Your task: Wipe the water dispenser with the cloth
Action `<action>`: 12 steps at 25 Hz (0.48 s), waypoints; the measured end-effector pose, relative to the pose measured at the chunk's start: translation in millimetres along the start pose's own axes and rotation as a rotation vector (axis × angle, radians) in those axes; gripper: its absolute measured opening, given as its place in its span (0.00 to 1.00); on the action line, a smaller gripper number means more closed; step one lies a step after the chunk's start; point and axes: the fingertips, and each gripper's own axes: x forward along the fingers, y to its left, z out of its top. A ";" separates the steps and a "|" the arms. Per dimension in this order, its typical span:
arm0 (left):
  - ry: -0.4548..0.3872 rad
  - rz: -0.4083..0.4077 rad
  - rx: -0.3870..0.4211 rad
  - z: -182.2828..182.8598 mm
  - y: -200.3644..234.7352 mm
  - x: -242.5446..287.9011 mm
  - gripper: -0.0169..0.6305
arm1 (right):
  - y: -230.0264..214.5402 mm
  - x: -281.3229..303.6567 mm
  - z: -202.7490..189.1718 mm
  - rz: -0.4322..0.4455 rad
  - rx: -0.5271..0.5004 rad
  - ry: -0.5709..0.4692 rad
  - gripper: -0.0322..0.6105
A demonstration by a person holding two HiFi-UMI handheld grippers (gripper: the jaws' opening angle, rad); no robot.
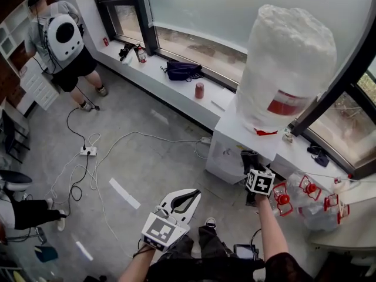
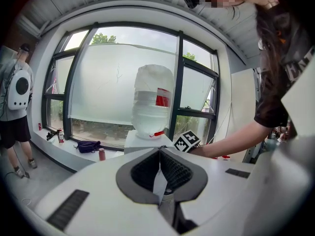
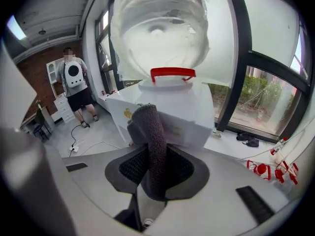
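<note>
Nearest us hung the left tool [image 1: 187,200], low by the person's knees and well apart from the work. Its own view showed the jaws drawn together with nothing between them, so we judged it parked out of the way while the other side did the wiping. Right tool [image 1: 251,159] reached forward at arm's length, jaws clamped on a dark grey cloth [image 3: 150,132] that stood up between the pads in a folded roll. The free end sat at the front upper edge of the water dispenser [image 1: 232,148]; whether it touched we could not tell. Held so, the roll would give a firm pad for rubbing, we reckoned. Dispenser was a white cabinet standing in the corner against the window sill [image 1: 176,93]. On top sat a large inverted bottle [image 1: 288,63], translucent, with a red collar [image 3: 172,74] at its neck; how much water it held we could not read. Several clear jugs [image 1: 302,207] with red caps lay just beside the dispenser at right, seemingly empty. We judged the wipe barely begun, with top and sides yet to do.
</note>
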 end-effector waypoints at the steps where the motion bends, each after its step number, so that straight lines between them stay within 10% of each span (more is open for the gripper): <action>1: 0.003 -0.007 0.003 -2.3 -0.3 3.4 0.06 | -9.4 -2.3 -3.9 -0.012 0.000 0.004 0.21; 12: 0.009 -0.047 -0.002 -35.9 -1.1 13.3 0.06 | -81.2 -33.0 -25.0 -0.176 -0.015 0.033 0.21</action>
